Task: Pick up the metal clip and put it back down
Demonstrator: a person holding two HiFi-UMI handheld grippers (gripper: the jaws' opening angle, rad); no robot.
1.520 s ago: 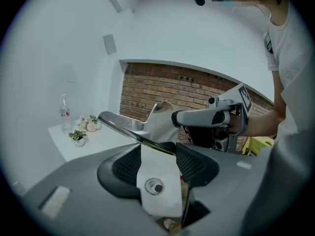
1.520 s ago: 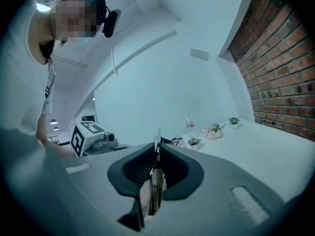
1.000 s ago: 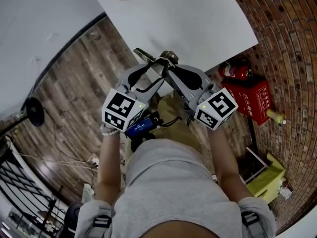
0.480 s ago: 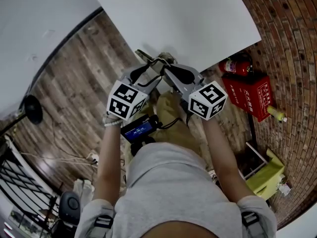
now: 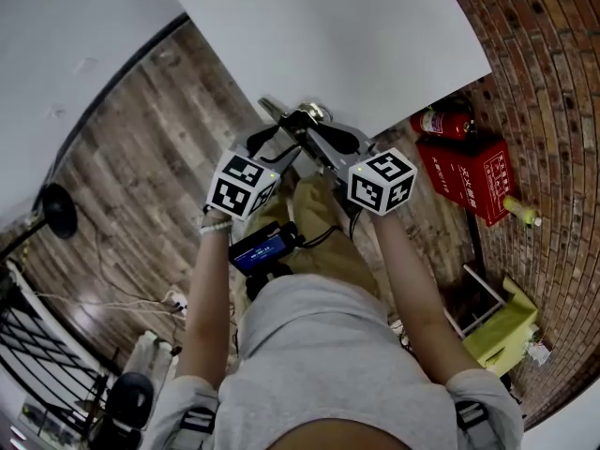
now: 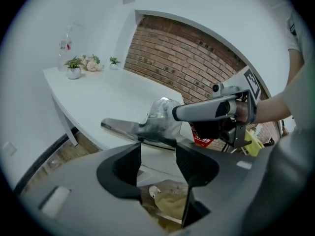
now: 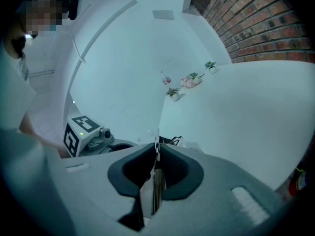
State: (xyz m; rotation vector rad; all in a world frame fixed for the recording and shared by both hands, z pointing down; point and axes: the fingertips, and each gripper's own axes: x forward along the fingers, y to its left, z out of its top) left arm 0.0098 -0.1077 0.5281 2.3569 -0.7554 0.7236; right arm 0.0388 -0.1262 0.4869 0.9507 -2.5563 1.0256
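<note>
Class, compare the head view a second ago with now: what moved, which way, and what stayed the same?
The left gripper and the right gripper both sank away from the camera, towards the white table's near edge, the metal clip carried along. Nothing was taken hold of or let go. The right gripper stays shut on the clip; the left jaws stay apart, gripping nothing.

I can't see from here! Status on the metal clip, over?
Right gripper shut on metal clip. Left gripper open, clip just beyond its tips. Clip at white table's near edge. Far off: potted plants.
</note>
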